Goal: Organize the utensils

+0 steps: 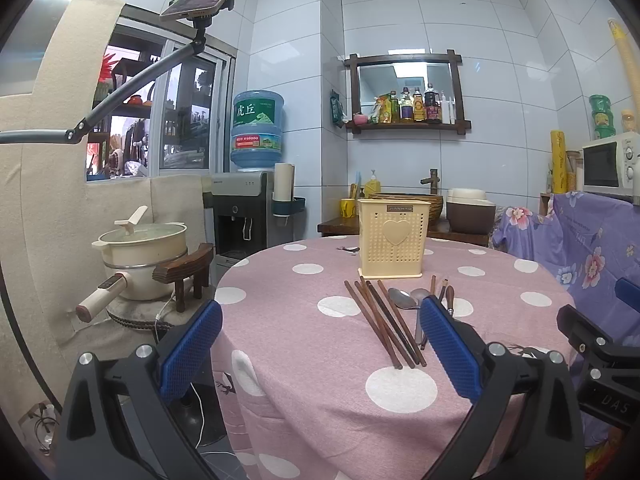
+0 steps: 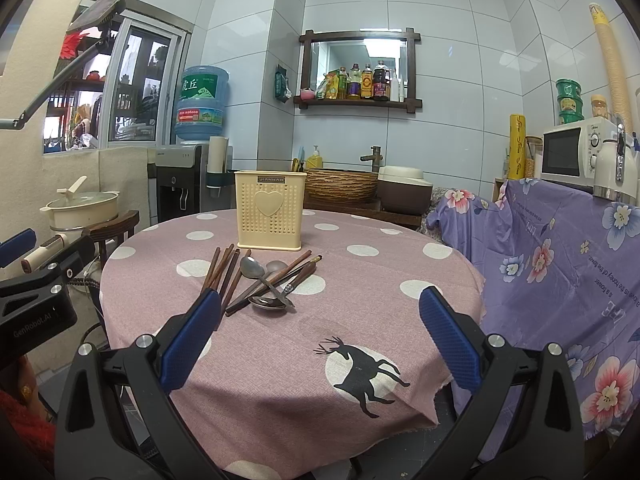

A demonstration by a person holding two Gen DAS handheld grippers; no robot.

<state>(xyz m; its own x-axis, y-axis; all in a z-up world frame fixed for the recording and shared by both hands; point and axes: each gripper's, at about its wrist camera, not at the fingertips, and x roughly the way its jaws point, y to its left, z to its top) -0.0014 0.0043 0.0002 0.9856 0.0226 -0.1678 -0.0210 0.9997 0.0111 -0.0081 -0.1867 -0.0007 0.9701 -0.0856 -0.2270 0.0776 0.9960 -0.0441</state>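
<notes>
- Left gripper (image 1: pixel 322 336): jaws set wide apart, nothing between the blue pads (image 1: pixel 191 350). It hovers off the near left edge of the round table (image 1: pixel 500 280), level with the tabletop.
- Right gripper (image 2: pixel 320 320): jaws likewise spread wide, holding nothing. It hovers over the near edge of the table, above the black deer print (image 2: pixel 362 368) on the cloth.
- Tablecloth (image 2: pixel 280 380): pink with white dots, draped over the table rim on all visible sides.
- Utensil holder (image 2: pixel 269 210): cream, perforated, with a raised heart on its face. It stands upright near the far side of the table, just behind the loose utensils and apart from them.
- Chopsticks (image 2: pixel 222 276): dark brown, lying flat in a loose fan on the left of the pile, tips pointing toward the holder.
- Metal spoons (image 2: pixel 256 270): one lies with its bowl toward the holder; a second (image 2: pixel 269 303) lies across the near end of the pile. Further brown-handled pieces (image 2: pixel 296 270) cross them diagonally; the exact kind cannot be told.
- Left wrist view: the same chopsticks (image 1: pixel 384 320) lie between the two pads, and the right pad covers part of the spoons (image 1: pixel 404 300).
- Surroundings: a water dispenser (image 1: pixel 248 204) stands far left, a cream pot (image 1: pixel 144 248) on a stand left of the table, a microwave (image 2: pixel 568 156) far right above a purple floral cover (image 2: pixel 560 260).
</notes>
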